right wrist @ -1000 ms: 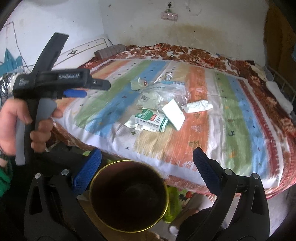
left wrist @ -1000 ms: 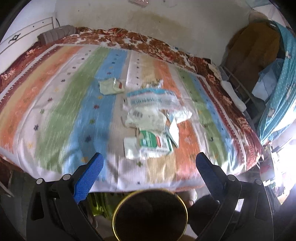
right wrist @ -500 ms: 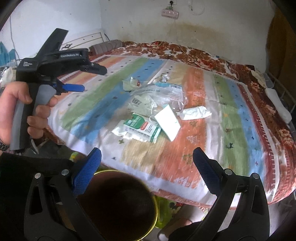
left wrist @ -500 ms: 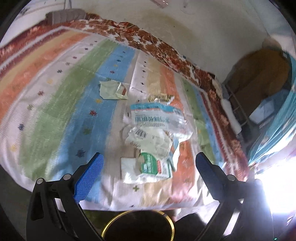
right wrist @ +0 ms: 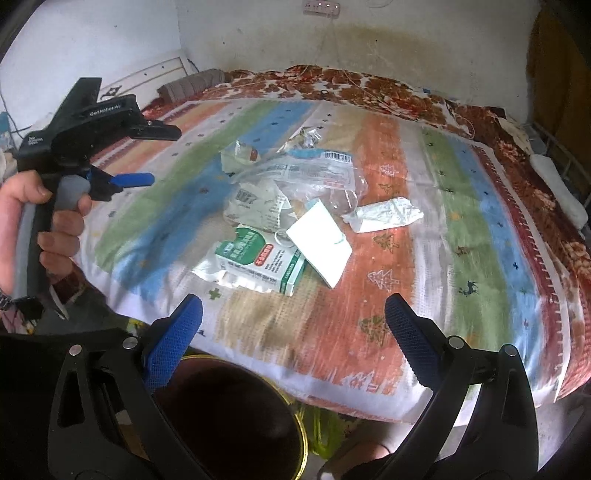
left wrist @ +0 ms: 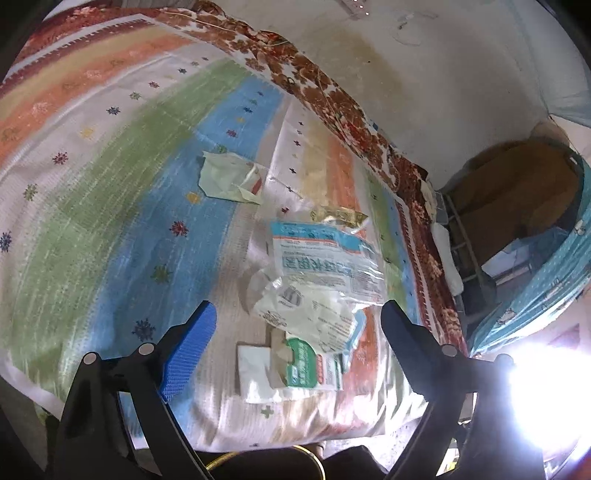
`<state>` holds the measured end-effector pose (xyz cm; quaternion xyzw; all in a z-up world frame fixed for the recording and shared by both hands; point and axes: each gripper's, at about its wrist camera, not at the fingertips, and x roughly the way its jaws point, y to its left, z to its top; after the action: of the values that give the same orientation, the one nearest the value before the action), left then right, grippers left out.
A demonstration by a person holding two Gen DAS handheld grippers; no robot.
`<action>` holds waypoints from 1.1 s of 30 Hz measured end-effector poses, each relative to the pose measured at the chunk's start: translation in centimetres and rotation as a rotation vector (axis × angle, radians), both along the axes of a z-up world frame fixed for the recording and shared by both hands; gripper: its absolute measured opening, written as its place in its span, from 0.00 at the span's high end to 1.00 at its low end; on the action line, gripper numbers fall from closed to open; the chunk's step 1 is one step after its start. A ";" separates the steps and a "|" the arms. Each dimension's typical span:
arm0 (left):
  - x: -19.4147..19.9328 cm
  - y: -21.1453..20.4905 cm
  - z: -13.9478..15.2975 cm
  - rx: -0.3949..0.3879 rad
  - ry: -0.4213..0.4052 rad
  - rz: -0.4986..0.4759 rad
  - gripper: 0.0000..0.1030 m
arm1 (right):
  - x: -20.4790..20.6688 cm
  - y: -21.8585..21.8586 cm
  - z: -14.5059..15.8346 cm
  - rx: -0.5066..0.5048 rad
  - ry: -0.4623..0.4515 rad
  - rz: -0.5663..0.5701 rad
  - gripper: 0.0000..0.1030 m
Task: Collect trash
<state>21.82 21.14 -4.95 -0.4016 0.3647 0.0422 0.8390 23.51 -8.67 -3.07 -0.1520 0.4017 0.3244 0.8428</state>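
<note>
With both jaws spread and empty, the left gripper (left wrist: pixel 295 325) is closing in over the green-and-white packet (left wrist: pixel 306 365) at the near bed edge, the bin (right wrist: pixel 236 417) slipping below, wrappers (left wrist: pixel 325 266) lying beyond, while the right gripper (right wrist: pixel 293 321) is hanging back.

A bed (right wrist: pixel 461 229) fills the room ahead of both grippers, spread with a striped blanket (left wrist: pixel 110 192) over a brown floral sheet (right wrist: pixel 369 88). Behind it stands a stained whitish wall (right wrist: pixel 406 40) bearing a power strip (right wrist: pixel 320 7). Harsh glare (left wrist: pixel 546 391) burns right of the left gripper.
</note>
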 end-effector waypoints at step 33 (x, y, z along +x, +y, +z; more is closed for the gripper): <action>7.0 2.4 -7.0 -0.097 -0.010 -0.045 0.51 | 7.4 6.7 -8.0 -0.151 -0.055 -0.010 0.31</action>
<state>28.85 23.53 -11.93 -0.4337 0.3710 0.0036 0.8212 30.87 -1.97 -11.07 -0.2222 0.4024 0.2846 0.8413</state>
